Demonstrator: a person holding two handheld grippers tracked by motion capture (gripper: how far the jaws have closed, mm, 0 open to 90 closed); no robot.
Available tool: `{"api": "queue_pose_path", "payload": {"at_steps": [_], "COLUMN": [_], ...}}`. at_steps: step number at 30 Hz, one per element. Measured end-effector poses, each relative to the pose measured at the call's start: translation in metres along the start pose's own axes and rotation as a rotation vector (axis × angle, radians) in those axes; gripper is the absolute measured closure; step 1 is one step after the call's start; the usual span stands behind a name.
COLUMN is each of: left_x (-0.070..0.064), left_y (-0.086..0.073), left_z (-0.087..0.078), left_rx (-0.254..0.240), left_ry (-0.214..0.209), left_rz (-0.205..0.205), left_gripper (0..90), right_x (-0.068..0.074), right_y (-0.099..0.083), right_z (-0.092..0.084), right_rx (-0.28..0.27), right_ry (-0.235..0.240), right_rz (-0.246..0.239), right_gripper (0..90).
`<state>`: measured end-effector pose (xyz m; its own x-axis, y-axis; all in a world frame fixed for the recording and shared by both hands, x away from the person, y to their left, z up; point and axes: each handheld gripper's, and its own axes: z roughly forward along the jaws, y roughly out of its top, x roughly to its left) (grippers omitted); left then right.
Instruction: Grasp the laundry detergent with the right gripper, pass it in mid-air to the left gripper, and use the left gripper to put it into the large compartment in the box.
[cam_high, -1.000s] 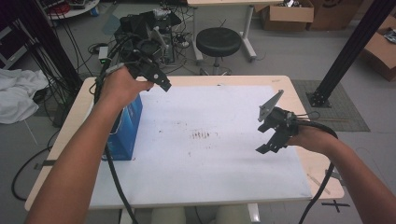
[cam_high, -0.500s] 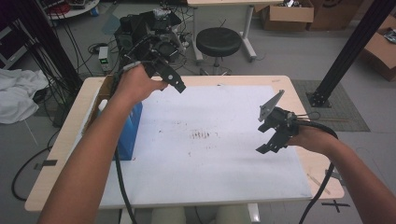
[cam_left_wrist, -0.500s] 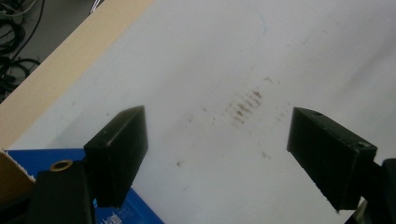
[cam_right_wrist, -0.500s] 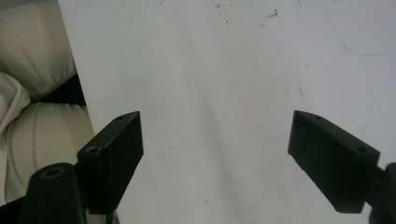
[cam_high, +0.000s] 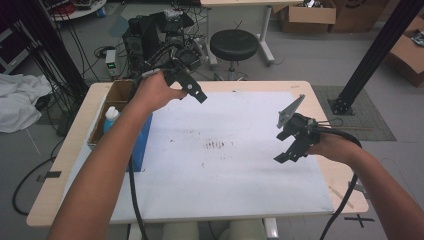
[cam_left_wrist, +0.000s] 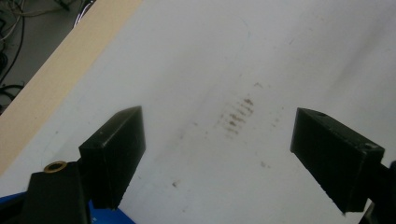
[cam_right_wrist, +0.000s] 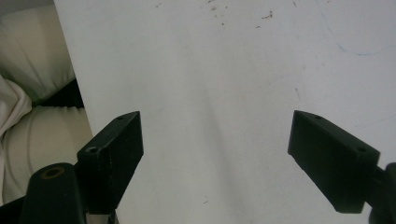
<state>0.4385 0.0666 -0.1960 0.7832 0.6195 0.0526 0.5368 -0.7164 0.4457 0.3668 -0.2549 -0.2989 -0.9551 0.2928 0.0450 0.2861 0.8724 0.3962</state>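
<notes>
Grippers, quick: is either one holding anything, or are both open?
Left gripper: open, fingers wide apart, holding nothing.
Right gripper: open, holding nothing.

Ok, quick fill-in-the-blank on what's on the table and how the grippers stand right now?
1. Both the left gripper and the right gripper have their jaws ____.
2. The brown smudge lies on the ____ sheet.
3. The bottle with the blue cap stands in the cardboard ____ at the table's left.

Missing: open; white; box

Black grippers (cam_high: 192, 90), ridged fingers (cam_left_wrist: 114, 158), trailing black cables.
</notes>
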Motion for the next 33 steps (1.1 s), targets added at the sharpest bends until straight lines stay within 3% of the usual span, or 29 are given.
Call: {"api": "queue_pose_path", "payload": {"at_steps": [10, 22, 33], "left_x": [0.0, -0.001, -0.001], "left_y": [-0.002, -0.002, -0.002], "left_z": [0.017, 0.024, 0.026], "left_rx": [0.004, 0.005, 0.009], "left_ry": [-0.029, -0.047, -0.049], "left_rz": [0.026, 0.054, 0.054], "left_gripper": [18.8, 19.0, 19.2], "right_x": [-0.006, -0.005, -0.006], "right_y": [0.002, 0.002, 0.002], "right_z": [0.003, 0.003, 0.004], "right_rx": [0.004, 0.005, 0.005], "right_ry": [0.002, 0.002, 0.005], "right_rz": [0.004, 0.012, 0.011], "right_gripper": [18.0, 18.0, 18.0]}}
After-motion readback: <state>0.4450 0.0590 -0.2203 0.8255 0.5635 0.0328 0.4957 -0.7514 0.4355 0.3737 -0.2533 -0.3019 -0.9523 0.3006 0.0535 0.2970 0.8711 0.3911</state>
